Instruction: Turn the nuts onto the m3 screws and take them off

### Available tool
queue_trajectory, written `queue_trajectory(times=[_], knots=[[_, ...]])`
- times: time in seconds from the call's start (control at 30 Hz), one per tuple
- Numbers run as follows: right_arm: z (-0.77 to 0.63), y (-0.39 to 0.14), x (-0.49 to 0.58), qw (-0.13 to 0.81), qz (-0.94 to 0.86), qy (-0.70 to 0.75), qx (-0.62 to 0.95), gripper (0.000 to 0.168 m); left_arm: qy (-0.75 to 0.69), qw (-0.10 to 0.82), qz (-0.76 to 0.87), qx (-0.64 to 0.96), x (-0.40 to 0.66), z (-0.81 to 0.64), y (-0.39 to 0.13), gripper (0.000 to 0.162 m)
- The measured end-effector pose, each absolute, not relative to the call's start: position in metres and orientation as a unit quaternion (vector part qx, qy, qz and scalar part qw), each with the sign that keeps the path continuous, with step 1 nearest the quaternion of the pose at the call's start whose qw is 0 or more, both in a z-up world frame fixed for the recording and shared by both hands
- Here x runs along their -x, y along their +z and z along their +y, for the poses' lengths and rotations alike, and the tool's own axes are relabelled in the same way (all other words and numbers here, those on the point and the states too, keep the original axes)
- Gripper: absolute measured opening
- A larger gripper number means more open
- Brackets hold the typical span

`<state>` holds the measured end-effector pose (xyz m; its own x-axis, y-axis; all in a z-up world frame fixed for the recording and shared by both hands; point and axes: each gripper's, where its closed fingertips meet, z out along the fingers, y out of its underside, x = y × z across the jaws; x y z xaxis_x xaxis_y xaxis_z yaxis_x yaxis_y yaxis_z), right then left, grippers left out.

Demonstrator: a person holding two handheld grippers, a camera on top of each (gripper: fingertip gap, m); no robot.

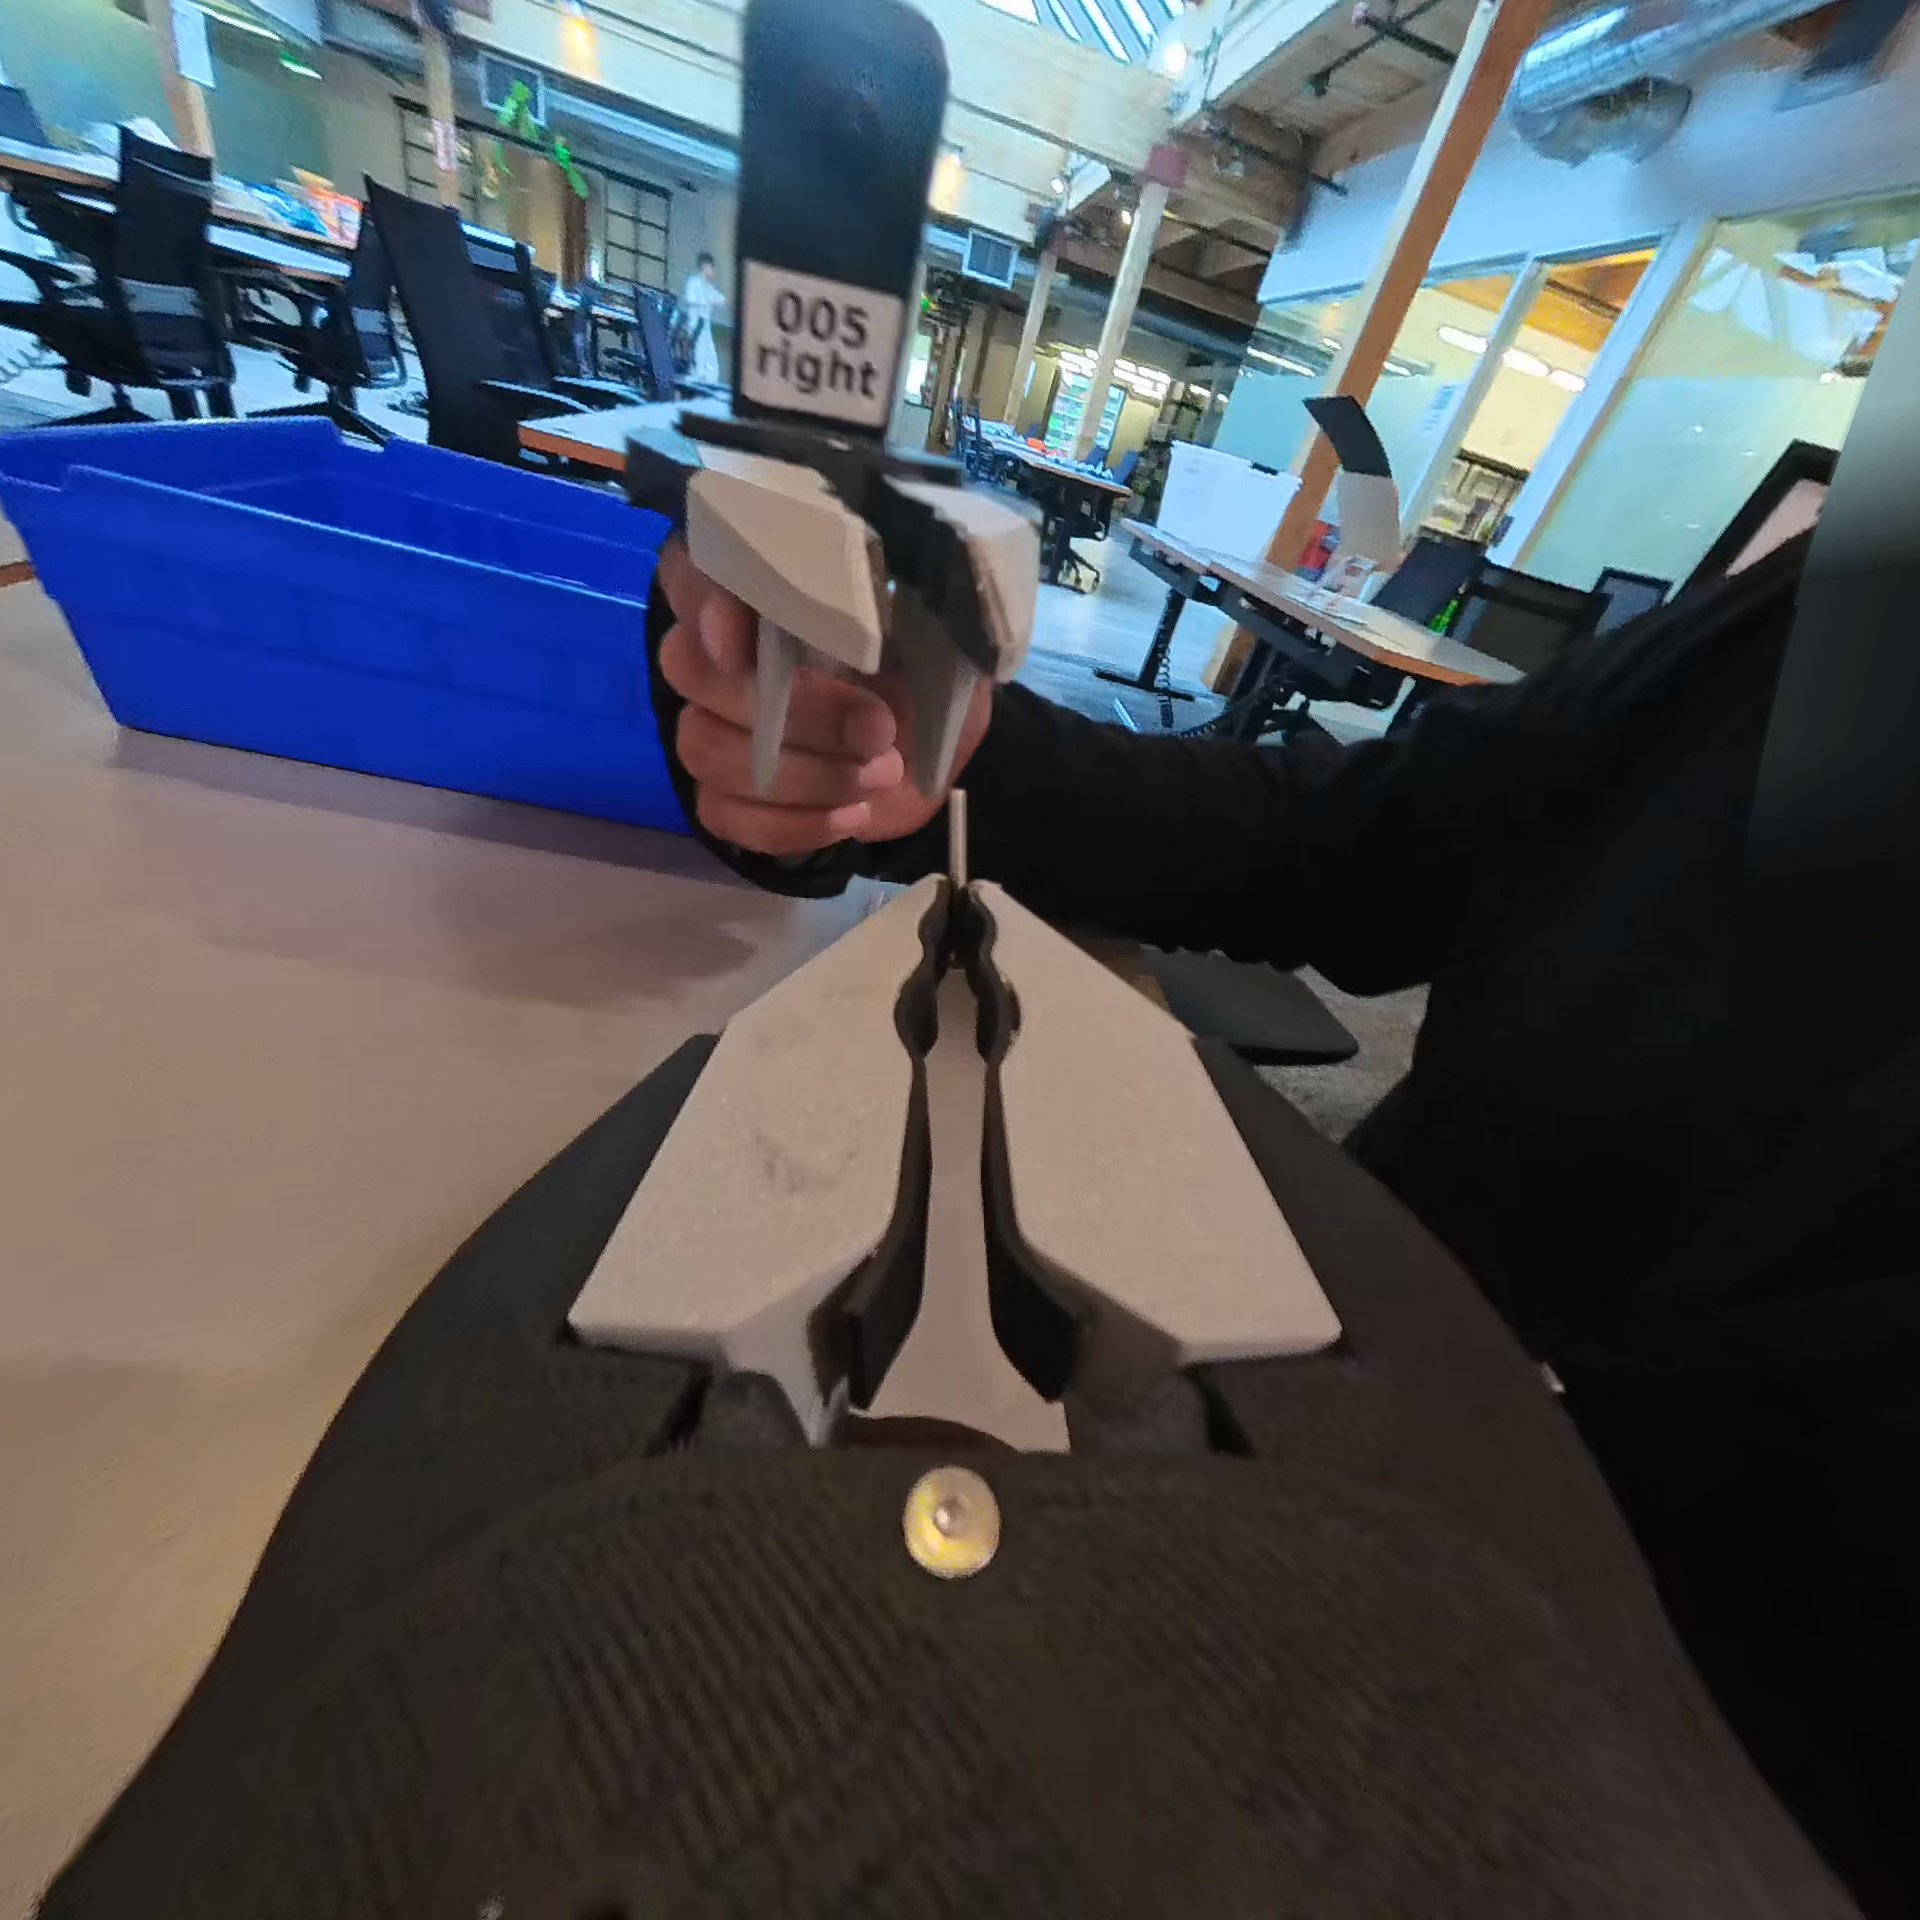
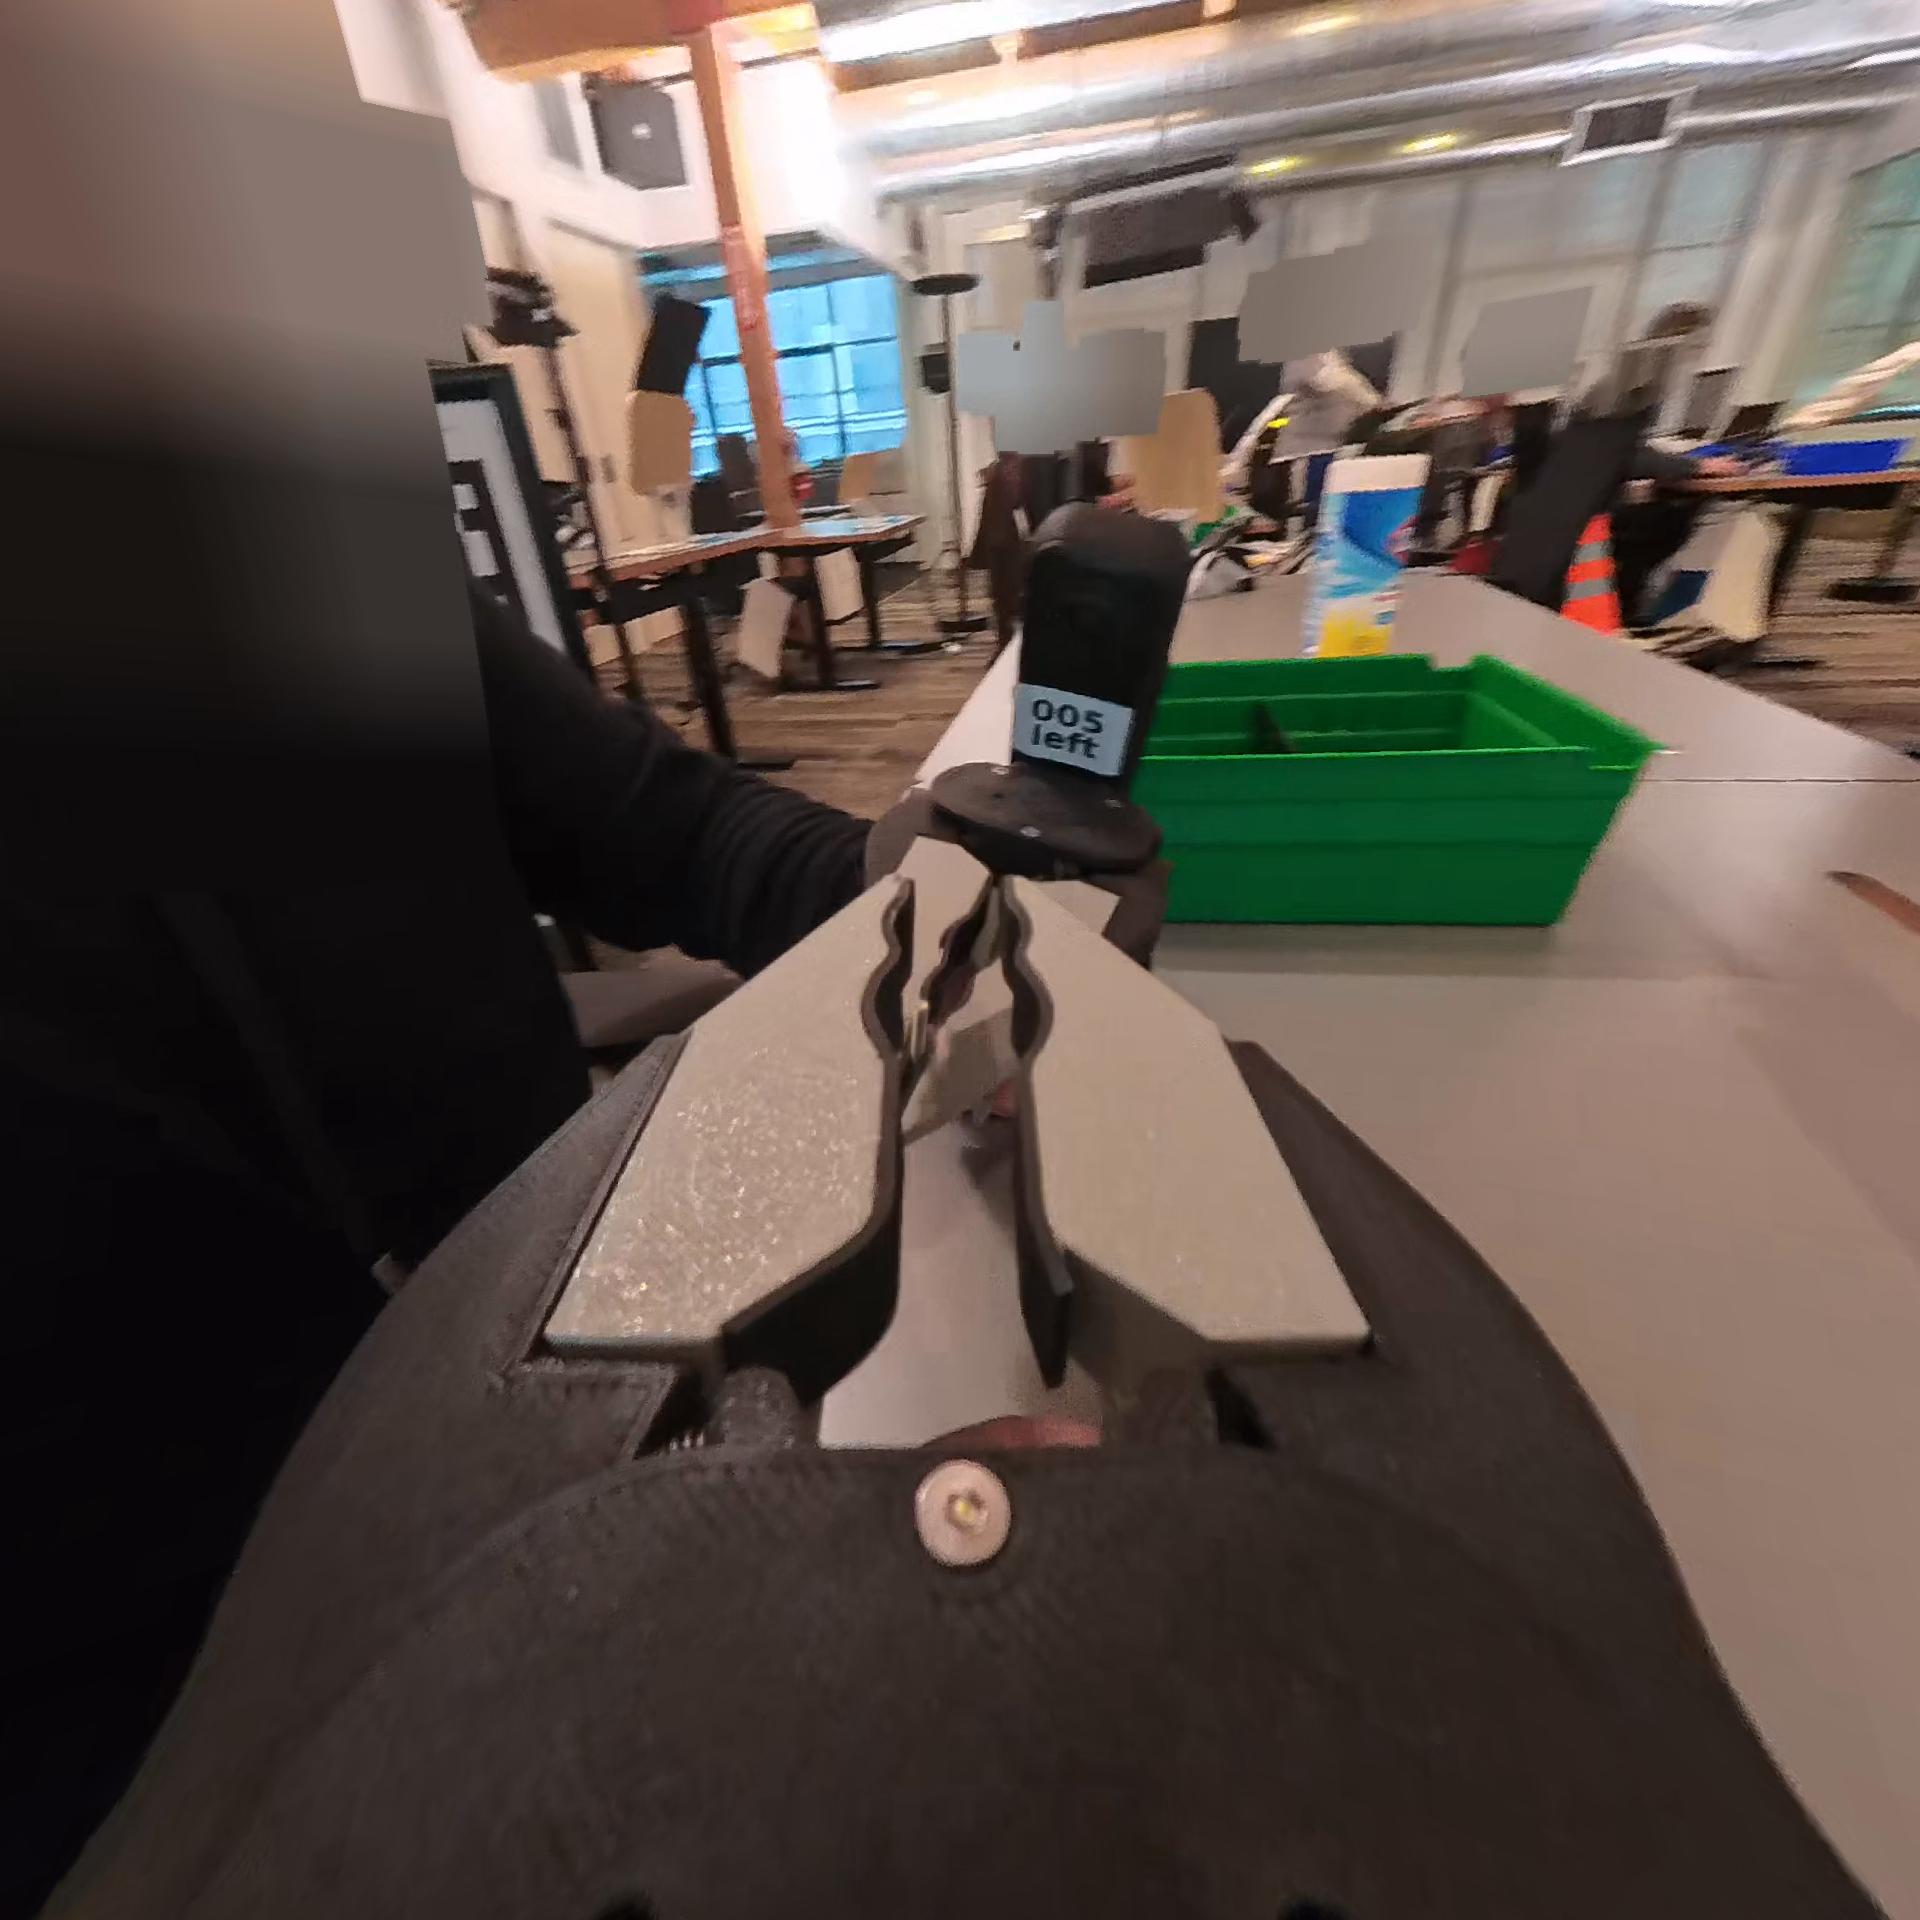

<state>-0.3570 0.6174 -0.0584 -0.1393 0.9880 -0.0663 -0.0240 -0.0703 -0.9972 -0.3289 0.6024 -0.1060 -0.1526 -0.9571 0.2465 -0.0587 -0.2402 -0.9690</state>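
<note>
My left gripper [image 1: 958, 889] is shut on a thin silver m3 screw [image 1: 958, 836], which sticks out past the fingertips. My right gripper [image 1: 852, 781] hangs just beyond it, pointing down, with its jaws apart and nothing between them. The screw tip lies close to its right finger [image 1: 940, 727]. In the right wrist view my right gripper [image 2: 956, 900] is open around the left gripper [image 2: 940, 1044]. The screw [image 2: 920, 1023] shows close to the right gripper's left finger. I see no nut in either view.
A blue bin [image 1: 343, 623] stands on the grey table [image 1: 260, 1039] behind the right gripper. A green bin [image 2: 1382, 821] with dividers stands on the table [image 2: 1507, 1091] behind the left gripper. A white and blue container [image 2: 1356, 561] stands beyond it. The person's dark sleeve [image 1: 1351, 831] crosses at right. Across from one pair of fingers to the other is roughly 5 cm.
</note>
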Motion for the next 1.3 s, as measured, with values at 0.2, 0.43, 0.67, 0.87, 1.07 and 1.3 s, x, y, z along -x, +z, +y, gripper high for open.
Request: queue_trajectory(times=[0.2, 0.43, 0.67, 0.87, 1.07, 1.3], knots=[[0.64, -0.072, 0.346, 0.496, -0.462, 0.52, 0.52, 0.007, -0.563, 0.41, 0.449, 0.56, 0.329, 0.624, -0.111, 0.0], [0.689, -0.11, 0.325, 0.522, -0.403, 0.409, 0.631, 0.005, -0.527, 0.452, 0.365, 0.62, 0.358, 0.681, -0.115, 0.0], [0.699, -0.168, 0.333, 0.467, -0.425, 0.316, 0.708, 0.013, -0.473, 0.511, 0.338, 0.633, 0.392, 0.71, -0.1, 0.0], [0.721, -0.198, 0.346, 0.436, -0.469, 0.205, 0.74, 0.017, -0.421, 0.564, 0.316, 0.637, 0.405, 0.724, -0.094, 0.0], [0.735, -0.187, 0.364, 0.433, -0.444, 0.274, 0.735, 0.017, -0.453, 0.532, 0.358, 0.62, 0.389, 0.718, -0.118, 0.0], [0.709, -0.099, 0.373, 0.5, -0.387, 0.452, 0.629, 0.007, -0.456, 0.51, 0.389, 0.616, 0.376, 0.705, -0.125, 0.0]])
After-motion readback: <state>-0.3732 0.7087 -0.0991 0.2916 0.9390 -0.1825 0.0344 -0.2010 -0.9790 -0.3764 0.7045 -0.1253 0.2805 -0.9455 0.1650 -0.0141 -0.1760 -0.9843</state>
